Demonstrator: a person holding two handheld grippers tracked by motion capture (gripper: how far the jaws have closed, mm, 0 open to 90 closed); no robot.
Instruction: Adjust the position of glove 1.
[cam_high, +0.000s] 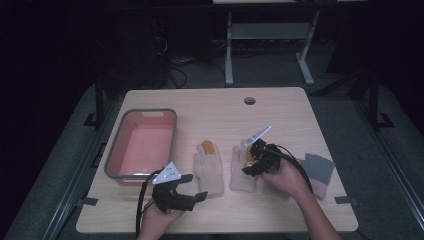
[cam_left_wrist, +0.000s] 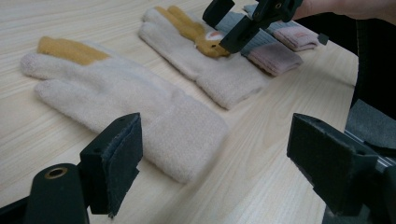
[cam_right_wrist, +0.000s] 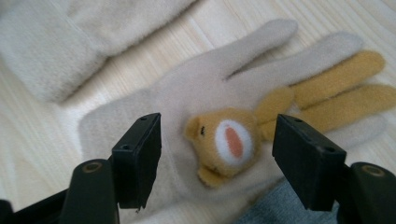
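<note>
A cream knitted glove with a small orange bear face (cam_right_wrist: 224, 142) lies flat right of centre in the high view. The right tongs (cam_right_wrist: 217, 161) gape wide around the bear. The left tongs (cam_high: 189, 187), also wide, hover lower left by a second cream glove (cam_high: 208, 170) on the light wooden counter (cam_high: 215, 105).

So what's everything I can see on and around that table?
Table: one, light wood, centre, with a round hole near its far edge.
Bin: one, pink with grey rim, on the table's left.
Cream gloves: two, yellow fingers, mid-table; left glove, right glove with a bear face.
Grey and pink gloves: a small pile, at the table's right edge.
Desk frame: one, pale, behind the table.
Left claw: black, open, near left glove.
Right claw: black, open over right glove.
</note>
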